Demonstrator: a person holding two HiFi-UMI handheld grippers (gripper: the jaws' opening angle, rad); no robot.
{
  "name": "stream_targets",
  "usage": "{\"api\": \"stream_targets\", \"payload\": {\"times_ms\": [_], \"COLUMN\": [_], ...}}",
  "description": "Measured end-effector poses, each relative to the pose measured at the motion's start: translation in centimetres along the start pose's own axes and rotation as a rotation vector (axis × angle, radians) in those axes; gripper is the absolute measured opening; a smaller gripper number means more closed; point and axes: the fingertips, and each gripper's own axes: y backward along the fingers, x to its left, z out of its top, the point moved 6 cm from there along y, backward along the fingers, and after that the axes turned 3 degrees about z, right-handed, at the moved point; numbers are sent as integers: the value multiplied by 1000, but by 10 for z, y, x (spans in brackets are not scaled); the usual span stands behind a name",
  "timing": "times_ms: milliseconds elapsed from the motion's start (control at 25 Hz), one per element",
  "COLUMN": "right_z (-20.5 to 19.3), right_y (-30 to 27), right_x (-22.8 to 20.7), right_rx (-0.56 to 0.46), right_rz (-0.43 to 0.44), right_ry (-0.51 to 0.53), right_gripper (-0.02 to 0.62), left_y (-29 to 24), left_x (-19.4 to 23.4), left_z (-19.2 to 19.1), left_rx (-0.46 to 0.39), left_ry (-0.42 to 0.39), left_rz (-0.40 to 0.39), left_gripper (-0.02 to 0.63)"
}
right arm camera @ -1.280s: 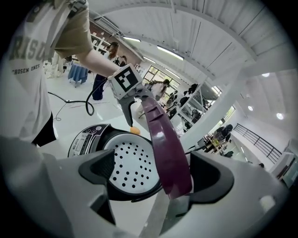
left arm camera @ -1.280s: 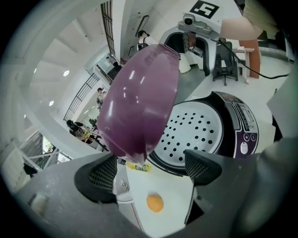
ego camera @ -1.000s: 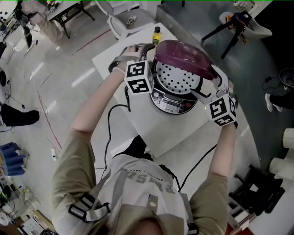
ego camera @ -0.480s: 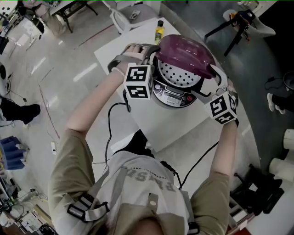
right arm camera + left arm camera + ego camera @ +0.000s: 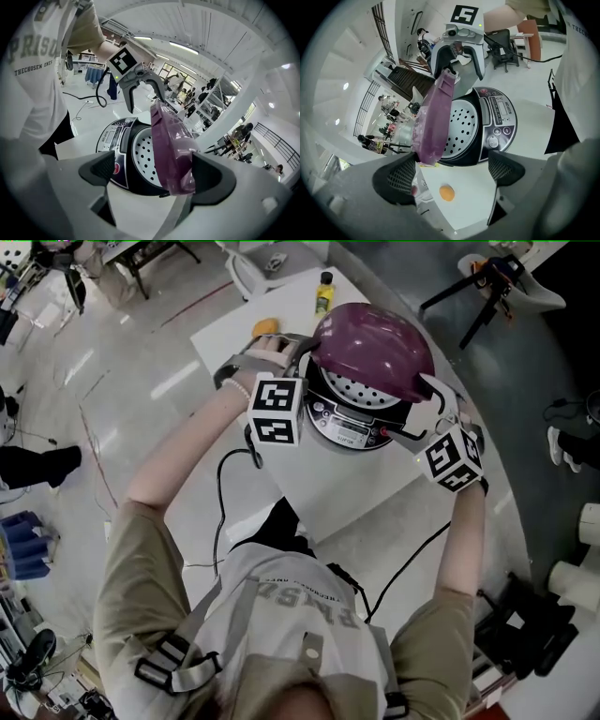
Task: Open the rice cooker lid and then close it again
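A rice cooker [image 5: 349,426] stands on the white table [image 5: 370,502], its purple lid [image 5: 375,348] partly lowered over the perforated inner plate [image 5: 361,388]. My left gripper [image 5: 272,352] stays open at the cooker's left side. At the cooker's right, my right gripper [image 5: 417,409] is open too, and its upper finger [image 5: 429,385] rests against the lid's rim. In the left gripper view the lid [image 5: 436,117] stands edge-on beyond my open left gripper [image 5: 450,171]. In the right gripper view the lid [image 5: 171,145] lies between the jaws of my right gripper [image 5: 154,176], close to the right one.
A yellow-capped bottle [image 5: 322,292] and a small orange thing [image 5: 265,327] sit at the table's far side. Black cables [image 5: 223,512] hang off the near table edge. A tripod [image 5: 487,277] and a chair [image 5: 253,263] stand on the floor beyond.
The purple lid has swung down over the pot, hiding most of the perforated plate. My right gripper has followed its rim upward. The left gripper has barely moved.
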Motion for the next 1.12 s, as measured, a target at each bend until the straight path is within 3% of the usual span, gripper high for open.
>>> {"api": "stream_targets", "payload": {"times_ms": [520, 1120], "right_z": [-13, -24], "right_y": [-11, -26], "right_x": [23, 42], "right_rx": [32, 83], "right_rz": [125, 192], "right_ry": [-4, -16], "right_gripper": [486, 485], "left_y": [-10, -24], "left_x": [-32, -58], "left_z": [-7, -14], "left_rx": [57, 86], "left_ry": [-56, -110], "left_rz": [-68, -101], "left_gripper": [502, 502]}}
